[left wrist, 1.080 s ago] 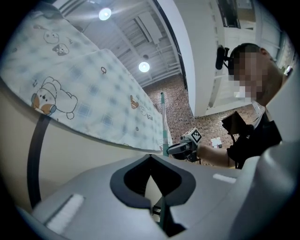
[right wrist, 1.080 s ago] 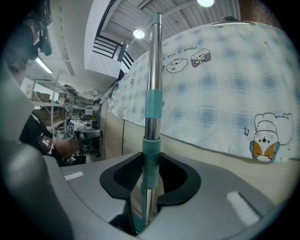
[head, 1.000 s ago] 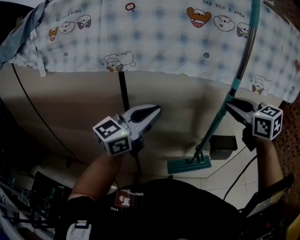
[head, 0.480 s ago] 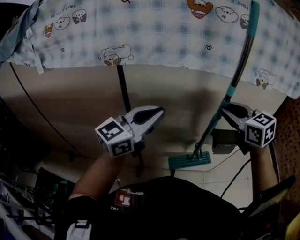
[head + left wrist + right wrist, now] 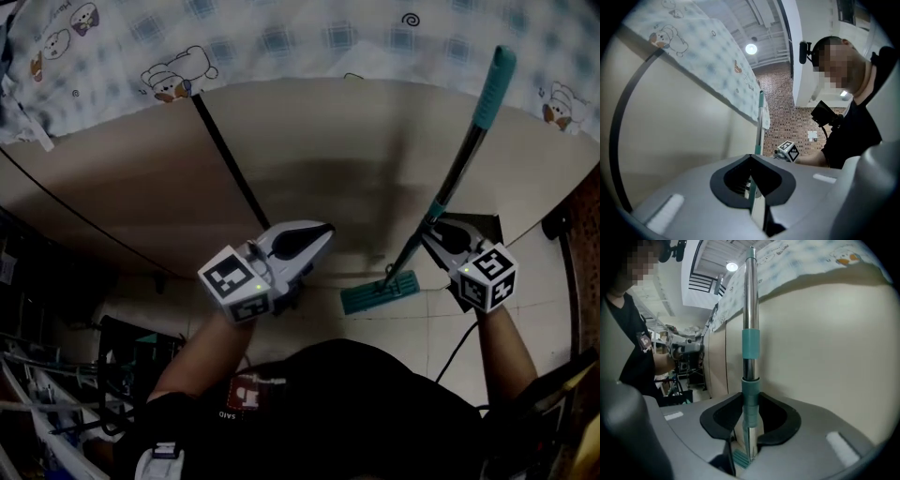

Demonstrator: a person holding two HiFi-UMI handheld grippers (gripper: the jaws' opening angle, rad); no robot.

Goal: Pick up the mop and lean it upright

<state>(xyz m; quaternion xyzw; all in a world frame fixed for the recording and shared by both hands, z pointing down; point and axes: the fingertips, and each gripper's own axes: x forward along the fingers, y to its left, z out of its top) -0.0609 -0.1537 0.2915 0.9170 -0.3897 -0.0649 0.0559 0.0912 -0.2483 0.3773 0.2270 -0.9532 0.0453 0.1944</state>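
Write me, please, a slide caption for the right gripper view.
Right gripper clamped on the upright handle of the mop, beside a cream wall below a checked cloth.

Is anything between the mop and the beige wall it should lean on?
Nothing visible. The right gripper is clamped on the mop handle, and the beige wall behind the handle is bare. The black strip on the wall runs well away from it.

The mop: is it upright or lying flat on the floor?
Upright, slightly tilted: the mop stands with its head down at the floor, shaft clamped in the right gripper.
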